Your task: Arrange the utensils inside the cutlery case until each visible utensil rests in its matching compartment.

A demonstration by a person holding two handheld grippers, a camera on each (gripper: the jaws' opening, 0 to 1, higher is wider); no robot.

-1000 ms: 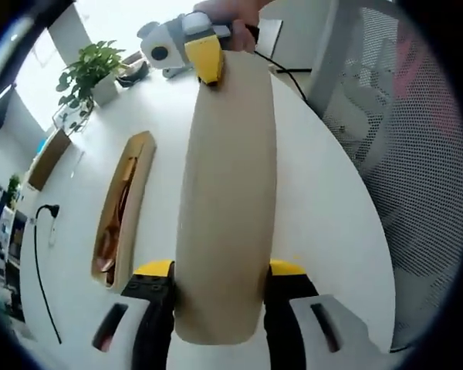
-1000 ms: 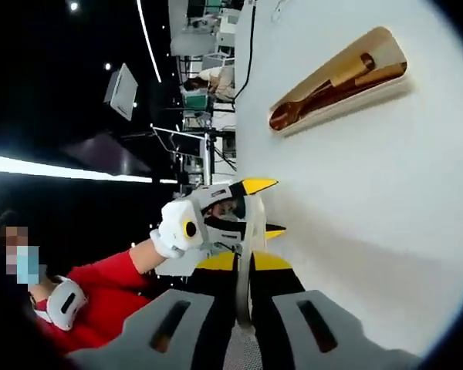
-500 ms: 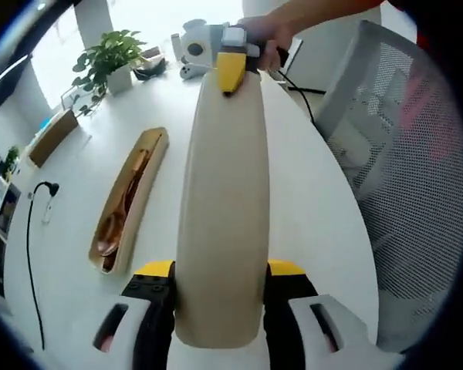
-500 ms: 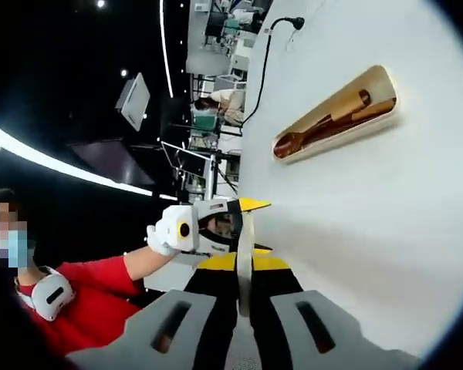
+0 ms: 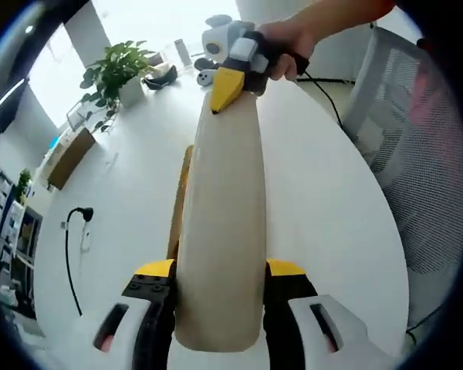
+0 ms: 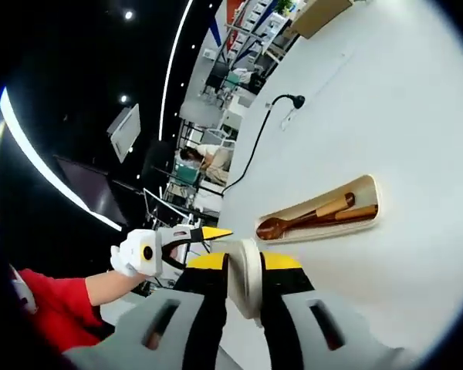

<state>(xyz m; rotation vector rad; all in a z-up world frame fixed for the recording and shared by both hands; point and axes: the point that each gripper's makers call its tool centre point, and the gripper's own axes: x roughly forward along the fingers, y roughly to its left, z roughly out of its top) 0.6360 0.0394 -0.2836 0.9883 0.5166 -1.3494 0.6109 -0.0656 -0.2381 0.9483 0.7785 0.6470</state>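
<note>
Beige lid (image 5: 220, 239) is clamped at each end by the left claw (image 5: 220, 289) and right claw (image 6: 243, 277), filling the frame's centre above the tabletop (image 5: 332, 223). Utensils lie in the case (image 6: 324, 216) at centre right. Closing seems underway; next, line the lid over it.

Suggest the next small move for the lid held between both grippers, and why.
Probably lower the lid onto the open case: both the left gripper and right gripper clamp its ends, and the wooden utensils already lie inside the case.
</note>
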